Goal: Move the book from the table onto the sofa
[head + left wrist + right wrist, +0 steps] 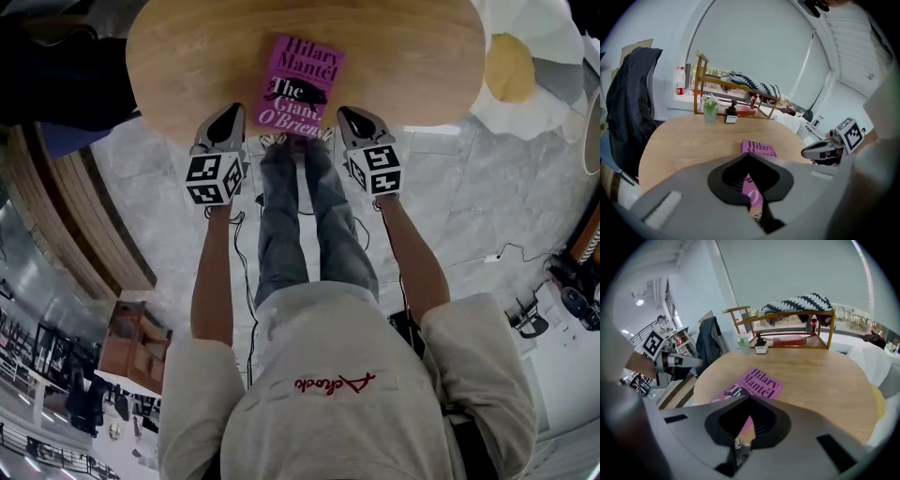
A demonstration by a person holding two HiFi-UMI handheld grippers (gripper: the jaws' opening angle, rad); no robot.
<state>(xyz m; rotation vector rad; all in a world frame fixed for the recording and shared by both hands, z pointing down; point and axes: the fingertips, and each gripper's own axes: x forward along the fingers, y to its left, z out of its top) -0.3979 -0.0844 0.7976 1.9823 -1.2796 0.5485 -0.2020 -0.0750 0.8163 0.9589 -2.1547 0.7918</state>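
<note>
A magenta paperback book (302, 82) lies flat on the round pale-wood surface (187, 56), near its edge. The left gripper (229, 117) and right gripper (356, 119) flank it, both jaws closed, holding nothing.

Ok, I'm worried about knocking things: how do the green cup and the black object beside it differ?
The green cup is translucent; the black object is opaque with a white base. The cup looks round, that base boxy. Both stand upright at the table's far edge.
</note>
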